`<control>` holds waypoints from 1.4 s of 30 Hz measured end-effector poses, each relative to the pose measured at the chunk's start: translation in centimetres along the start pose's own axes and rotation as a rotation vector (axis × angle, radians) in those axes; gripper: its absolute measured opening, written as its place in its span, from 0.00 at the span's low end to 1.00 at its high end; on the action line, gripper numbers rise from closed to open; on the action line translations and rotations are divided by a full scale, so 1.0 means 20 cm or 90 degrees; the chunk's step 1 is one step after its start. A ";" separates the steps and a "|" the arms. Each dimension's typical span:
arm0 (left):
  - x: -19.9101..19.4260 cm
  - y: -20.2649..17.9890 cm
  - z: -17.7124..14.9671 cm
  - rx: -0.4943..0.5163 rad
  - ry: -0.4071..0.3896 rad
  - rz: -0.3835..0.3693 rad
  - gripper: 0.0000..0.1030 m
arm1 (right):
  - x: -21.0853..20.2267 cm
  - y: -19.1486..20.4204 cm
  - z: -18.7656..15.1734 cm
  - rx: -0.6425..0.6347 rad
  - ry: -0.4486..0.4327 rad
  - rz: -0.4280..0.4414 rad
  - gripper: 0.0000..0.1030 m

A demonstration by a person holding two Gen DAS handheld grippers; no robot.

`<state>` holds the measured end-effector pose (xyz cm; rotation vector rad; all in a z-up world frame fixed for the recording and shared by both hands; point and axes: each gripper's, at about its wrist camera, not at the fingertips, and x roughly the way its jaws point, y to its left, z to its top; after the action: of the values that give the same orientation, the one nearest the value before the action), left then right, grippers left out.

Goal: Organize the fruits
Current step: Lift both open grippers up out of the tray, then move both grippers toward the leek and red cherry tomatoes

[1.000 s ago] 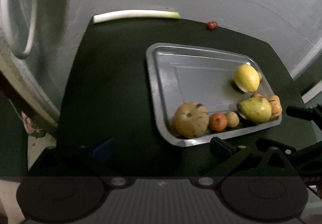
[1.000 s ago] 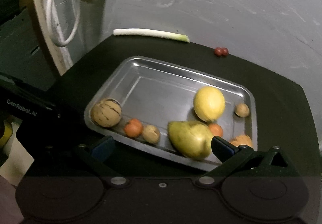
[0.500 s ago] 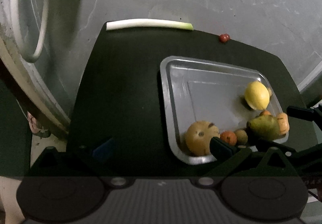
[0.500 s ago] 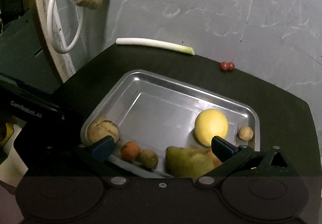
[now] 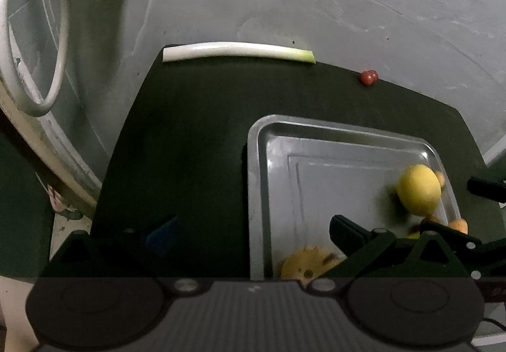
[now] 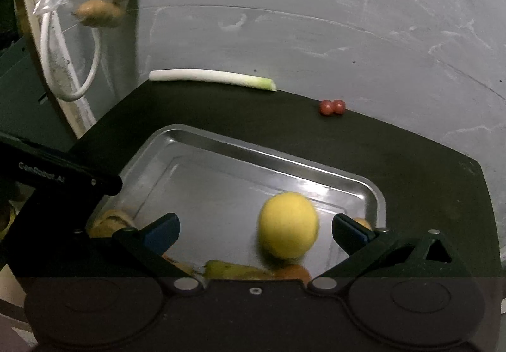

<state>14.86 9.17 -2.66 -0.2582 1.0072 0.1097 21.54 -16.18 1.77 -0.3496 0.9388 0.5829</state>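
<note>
Black mat, steel tray [image 6: 177, 143]. Both my grippers [image 6: 254, 227] [image 5: 249, 230] gape wide, empty. Lemon [image 6: 287, 224] looks firm, smooth: grip its midsection.

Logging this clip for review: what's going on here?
A person holds two tools over a metal tray of fruit on a black table. The right tool is open, with a yellow lemon showing between its fingers, not gripped. The left tool is open, empty. A leek and two red berries lie outside the tray.
</note>
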 end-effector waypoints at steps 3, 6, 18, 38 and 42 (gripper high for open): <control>0.01 -0.03 0.02 -0.006 -0.003 0.006 0.99 | 0.02 -0.06 0.01 0.008 0.000 -0.001 0.99; 0.03 -0.07 0.04 -0.004 -0.007 0.013 0.99 | 0.03 -0.12 0.01 0.018 0.000 -0.003 0.99; 0.11 -0.27 0.18 0.017 -0.030 0.031 0.99 | 0.12 -0.35 0.08 0.039 -0.010 -0.023 0.99; 0.35 -0.51 0.43 0.007 -0.037 0.012 0.99 | 0.32 -0.60 0.14 0.048 -0.001 -0.035 0.99; 0.40 -0.55 0.48 0.009 -0.038 0.010 0.99 | 0.35 -0.65 0.15 0.048 0.000 -0.038 0.99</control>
<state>29.22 0.91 -2.80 -0.2322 0.9504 0.1237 34.65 -22.67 -2.04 -0.3088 0.9455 0.4917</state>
